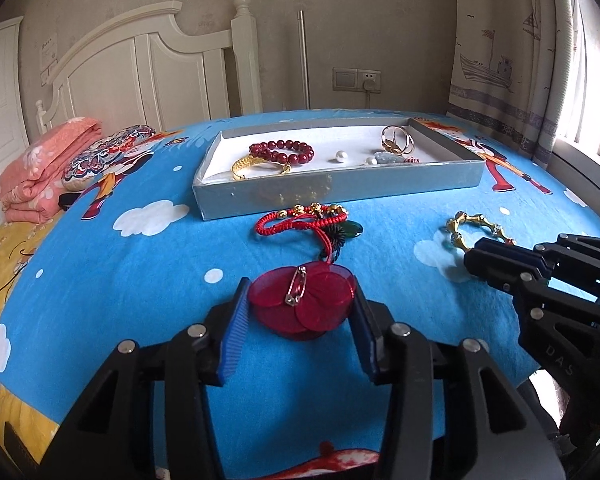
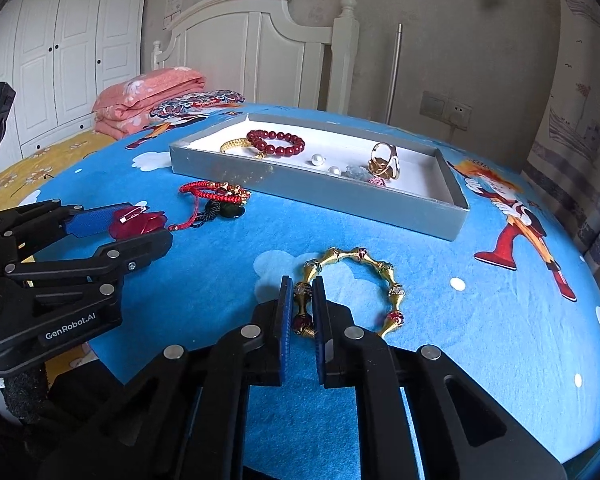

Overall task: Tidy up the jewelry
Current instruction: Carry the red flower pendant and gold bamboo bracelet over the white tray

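A red petal brooch (image 1: 302,300) with a safety pin lies on the blue cloth between the fingers of my left gripper (image 1: 300,308); the jaws touch its sides. It also shows in the right wrist view (image 2: 140,222). My right gripper (image 2: 303,306) is shut on a gold bead bracelet (image 2: 356,280), which also shows in the left wrist view (image 1: 474,230). A red cord bracelet (image 1: 304,220) lies before the grey tray (image 1: 340,188). The tray holds a red bead bracelet (image 1: 282,152), a gold bangle (image 1: 248,164), pearls (image 1: 342,157) and gold rings (image 1: 396,140).
A folded pink quilt (image 1: 40,176) and a patterned pillow (image 1: 104,156) lie at the left by the white headboard (image 1: 148,68). A curtain (image 1: 520,60) and window are at the right. The tray also shows in the right wrist view (image 2: 440,216).
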Demonstrator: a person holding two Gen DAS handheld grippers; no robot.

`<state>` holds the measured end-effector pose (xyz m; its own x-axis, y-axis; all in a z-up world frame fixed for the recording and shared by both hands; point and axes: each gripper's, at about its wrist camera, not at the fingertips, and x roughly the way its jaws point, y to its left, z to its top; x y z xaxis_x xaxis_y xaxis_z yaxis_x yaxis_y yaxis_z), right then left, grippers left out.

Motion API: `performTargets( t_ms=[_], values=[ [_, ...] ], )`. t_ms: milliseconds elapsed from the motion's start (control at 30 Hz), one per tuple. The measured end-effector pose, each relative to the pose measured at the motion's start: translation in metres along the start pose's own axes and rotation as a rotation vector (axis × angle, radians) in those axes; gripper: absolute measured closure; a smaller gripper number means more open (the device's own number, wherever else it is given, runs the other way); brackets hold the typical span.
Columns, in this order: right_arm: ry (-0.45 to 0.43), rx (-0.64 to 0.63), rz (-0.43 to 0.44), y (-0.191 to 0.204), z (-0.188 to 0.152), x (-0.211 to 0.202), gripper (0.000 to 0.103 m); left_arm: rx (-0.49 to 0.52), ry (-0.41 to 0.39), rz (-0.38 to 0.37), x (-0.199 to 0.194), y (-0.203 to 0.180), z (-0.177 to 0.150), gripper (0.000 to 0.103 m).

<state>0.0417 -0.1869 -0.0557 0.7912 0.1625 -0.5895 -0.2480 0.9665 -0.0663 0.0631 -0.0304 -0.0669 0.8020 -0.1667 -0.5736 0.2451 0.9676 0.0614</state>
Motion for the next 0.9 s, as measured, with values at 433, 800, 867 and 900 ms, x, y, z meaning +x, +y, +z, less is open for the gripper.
performTargets(
  t_ms=[433, 800, 867, 900],
  values=[
    [-0.076, -0.011, 0.007, 0.013, -0.001, -0.036, 0.093, -0.056, -0.057, 0.014, -0.029, 0.016, -0.013, 0.058],
    [-0.119, 0.049, -0.012, 0.002, 0.023, -0.031, 0.093, -0.043, -0.072, 0.019, -0.025, 0.006, 0.006, 0.057],
    [-0.133, 0.067, -0.015, -0.003, 0.033, -0.029, 0.093, -0.038, -0.079, 0.018, -0.023, 0.002, 0.017, 0.057],
    [-0.142, 0.070, -0.019, -0.005, 0.037, -0.029, 0.093, -0.032, -0.083, 0.017, -0.022, 0.001, 0.023, 0.057]
  ],
)
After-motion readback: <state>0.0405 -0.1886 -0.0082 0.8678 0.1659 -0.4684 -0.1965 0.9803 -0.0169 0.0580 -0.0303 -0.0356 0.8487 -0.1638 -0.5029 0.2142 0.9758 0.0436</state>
